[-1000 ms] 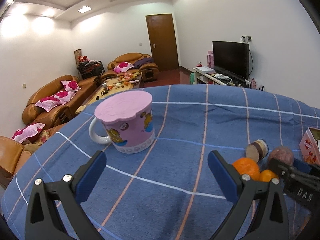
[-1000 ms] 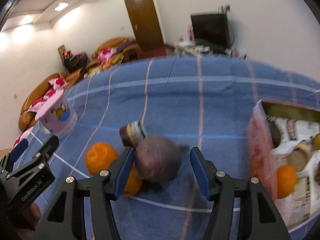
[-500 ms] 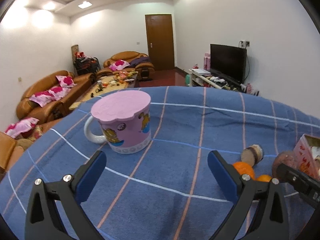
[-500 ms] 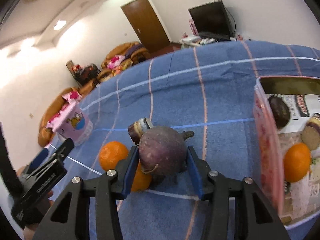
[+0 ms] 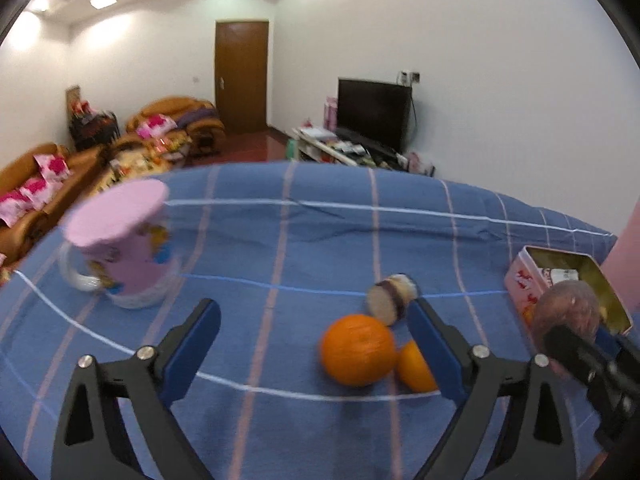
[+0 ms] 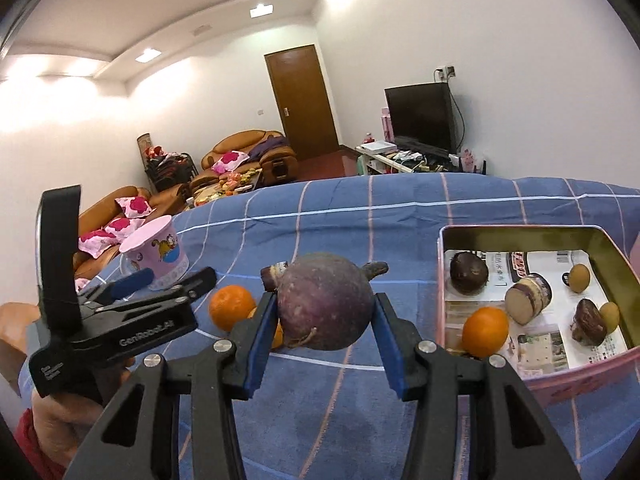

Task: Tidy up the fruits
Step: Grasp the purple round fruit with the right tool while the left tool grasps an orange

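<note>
Blue checked cloth (image 5: 328, 240) fills the left wrist view, and it is a smeary picture: the pink mug (image 5: 124, 248) with its flat pink lid is blurred at far left, its cartoon print hard to read. The left gripper (image 5: 314, 344) hangs with its jaws wide apart and nothing between the pads; a whole orange (image 5: 358, 350) lies on the cloth inside that gap, closer to the right finger, and a second orange piece (image 5: 416, 366) just beside it is partly hidden behind that finger. A cut purple-skinned chunk (image 5: 390, 298) lies just beyond them. At the right edge the pink tin (image 5: 524, 288) is cut off, and a blurred purple fruit sits in front of it in a dark tool. Over to the right wrist view, much sharper: the right gripper (image 6: 322, 320) is clamped on the round purple fruit (image 6: 326, 306), held clear above the cloth, and it hides most of the chunk and the second orange piece behind it. The tin sits just to the right, lined with newspaper (image 6: 540, 344), holding an orange (image 6: 486, 328), a cut chunk, dark fruits and small brownish ones too small to name. Its near wall is partly cut off by the finger.
</note>
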Action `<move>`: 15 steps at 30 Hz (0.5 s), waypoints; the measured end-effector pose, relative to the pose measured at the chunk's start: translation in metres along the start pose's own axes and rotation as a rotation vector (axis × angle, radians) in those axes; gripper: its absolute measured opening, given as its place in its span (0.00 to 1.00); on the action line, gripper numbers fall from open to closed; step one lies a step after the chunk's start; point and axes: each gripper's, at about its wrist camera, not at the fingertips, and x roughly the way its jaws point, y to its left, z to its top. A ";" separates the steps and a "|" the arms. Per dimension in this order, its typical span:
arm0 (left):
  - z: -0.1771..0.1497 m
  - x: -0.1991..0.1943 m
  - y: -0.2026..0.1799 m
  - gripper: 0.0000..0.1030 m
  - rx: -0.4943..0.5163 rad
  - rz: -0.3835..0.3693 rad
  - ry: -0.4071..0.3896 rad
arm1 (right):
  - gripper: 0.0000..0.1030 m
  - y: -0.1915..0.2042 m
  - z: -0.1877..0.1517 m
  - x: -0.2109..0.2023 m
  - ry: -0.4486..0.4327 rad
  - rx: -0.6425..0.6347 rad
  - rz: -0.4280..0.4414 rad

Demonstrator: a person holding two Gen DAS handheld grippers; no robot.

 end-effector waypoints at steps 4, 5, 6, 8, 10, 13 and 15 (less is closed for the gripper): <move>0.001 0.030 -0.018 0.70 0.039 0.032 0.133 | 0.48 -0.007 0.000 -0.001 0.007 0.012 0.001; 0.001 0.037 -0.018 0.68 0.027 0.021 0.166 | 0.48 -0.009 0.000 -0.002 0.007 0.015 0.003; 0.000 0.042 -0.016 0.66 0.010 0.003 0.191 | 0.48 -0.010 0.000 -0.001 0.008 0.018 0.005; -0.001 0.047 -0.010 0.67 -0.023 -0.022 0.220 | 0.48 -0.011 0.000 0.000 0.013 0.022 0.010; -0.002 0.046 -0.002 0.63 -0.066 -0.059 0.220 | 0.48 -0.012 0.000 0.003 0.022 0.026 0.018; -0.002 0.044 0.000 0.46 -0.072 -0.093 0.217 | 0.48 -0.011 -0.001 0.008 0.037 0.023 0.023; -0.003 0.041 0.004 0.46 -0.093 -0.122 0.212 | 0.48 -0.013 -0.001 0.007 0.033 0.023 0.022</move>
